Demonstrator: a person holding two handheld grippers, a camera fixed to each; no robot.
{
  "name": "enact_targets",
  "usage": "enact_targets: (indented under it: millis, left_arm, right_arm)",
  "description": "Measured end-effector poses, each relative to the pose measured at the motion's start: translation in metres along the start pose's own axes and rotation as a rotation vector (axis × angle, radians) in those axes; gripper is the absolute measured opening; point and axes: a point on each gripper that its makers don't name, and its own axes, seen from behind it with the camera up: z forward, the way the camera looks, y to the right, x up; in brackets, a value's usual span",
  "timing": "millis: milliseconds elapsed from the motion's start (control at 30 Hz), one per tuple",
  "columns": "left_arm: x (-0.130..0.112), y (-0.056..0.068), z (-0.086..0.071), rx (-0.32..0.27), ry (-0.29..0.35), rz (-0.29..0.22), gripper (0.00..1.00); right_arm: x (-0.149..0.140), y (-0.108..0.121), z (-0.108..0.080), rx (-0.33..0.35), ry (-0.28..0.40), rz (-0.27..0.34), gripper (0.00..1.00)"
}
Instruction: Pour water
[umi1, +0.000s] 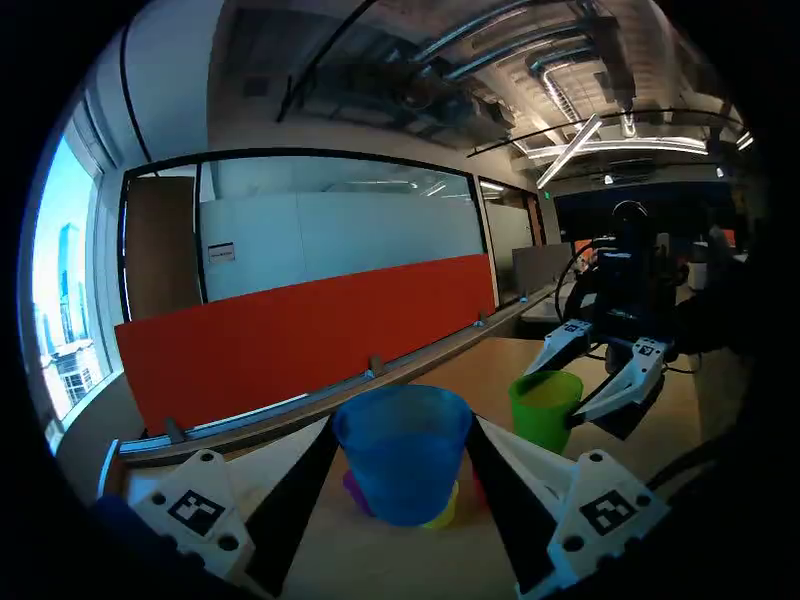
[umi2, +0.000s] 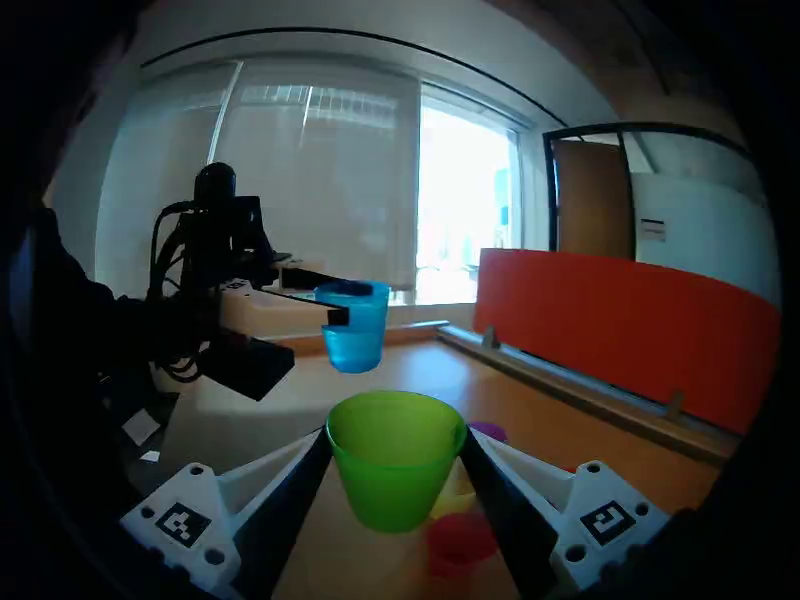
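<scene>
**A:** Start with the left gripper view. What is the left gripper (umi1: 402, 432) doing?

**B:** Its two fingers are pinching the blue cup (umi1: 403, 462) by opposite sides of the wall, a little under the rim. The cup is upright. It looks clear of the table (umi1: 500, 365), with a purple and a yellow cup (umi1: 446, 512) peeking out beneath it.

**A:** Any water in it?

**B:** The plastic is translucent, but I cannot tell the level. Off to the right, the right gripper (umi1: 557, 392) has the green cup (umi1: 545, 410) clamped between its fingers, near the blue one but not touching.

**A:** And the right gripper view?

**B:** The green cup (umi2: 395, 470) sits squarely between the right gripper's (umi2: 395, 448) fingers, pressed from both sides, mouth up. Inside it looks empty. Farther off, the left gripper (umi2: 338, 318) carries the blue cup (umi2: 352, 338) above the tabletop. A red cup (umi2: 460, 540) lies below the green one.

**A:** How would you expect these cups to handle?

**B:** Thin plastic, I judge: light and smooth, and the wall gives a little when squeezed. The taper helps, because the wider top wedges against the fingers. The mid-wall hold just below the rim seems right. Squeezing harder could buckle the wall, and water would shift the weight as the cup tips.
</scene>
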Motion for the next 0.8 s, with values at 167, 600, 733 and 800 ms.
enact_targets:
  millis: [167, 600, 733, 800]
  left_arm:
    - [0.004, 0.002, 0.0, -0.005, 0.003, 0.019, 0.87]
    - [0.011, 0.004, 0.004, -0.015, 0.008, 0.093, 0.87]
    - [0.015, 0.002, 0.004, -0.007, 0.017, 0.11, 0.87]
    - [0.017, 0.001, 0.005, -0.005, 0.02, 0.117, 0.87]
  right_arm:
    - [-0.002, -0.003, 0.004, 0.023, -0.001, 0.005, 0.93]
    - [-0.013, -0.016, 0.013, 0.082, -0.024, -0.002, 0.93]
    - [-0.013, -0.019, 0.015, 0.095, -0.027, -0.002, 0.93]
    - [-0.013, -0.021, 0.016, 0.1, -0.029, -0.003, 0.93]
